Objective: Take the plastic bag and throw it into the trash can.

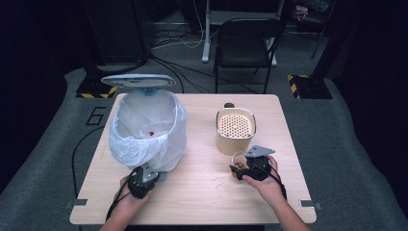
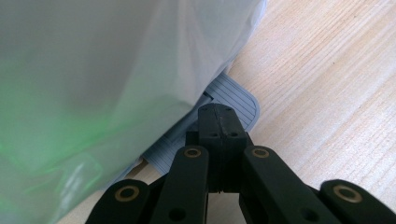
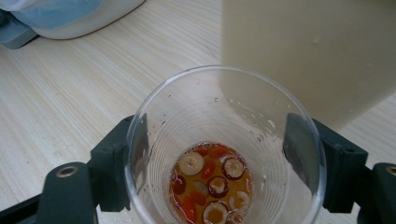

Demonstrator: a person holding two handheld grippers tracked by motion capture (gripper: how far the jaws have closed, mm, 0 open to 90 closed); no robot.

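Bin [image 1: 146,126] comes first, at the left of the high view: a pedal bin lined with a white bag [image 2: 102,65], its lid up, with a red scrap inside. At its foot, lower left, the left tongs [image 1: 153,174] are pressed together, tips resting on the grey pedal [image 2: 233,100] in the left gripper view, which probably keeps the lid open. Table [image 1: 202,202] lies bare in the middle apart from a few pale specks. Right of centre stands a cream pot [image 1: 235,130] with a perforated insert. Just below it, at the lower right, the right tongs [image 1: 237,169] straddle a clear cup [image 3: 224,154] holding a little amber liquid with red and pale fruit slices; the pads sit against its walls, though how firmly they pinch I cannot tell.

To do this well, squeeze gently so the thin cup does not buckle, lift it level, and keep the pedal pressed. The pot's wall stands just beside the cup, so rise straight up first. Open room runs leftward across the table to the bin; the near edge is close to both hands.
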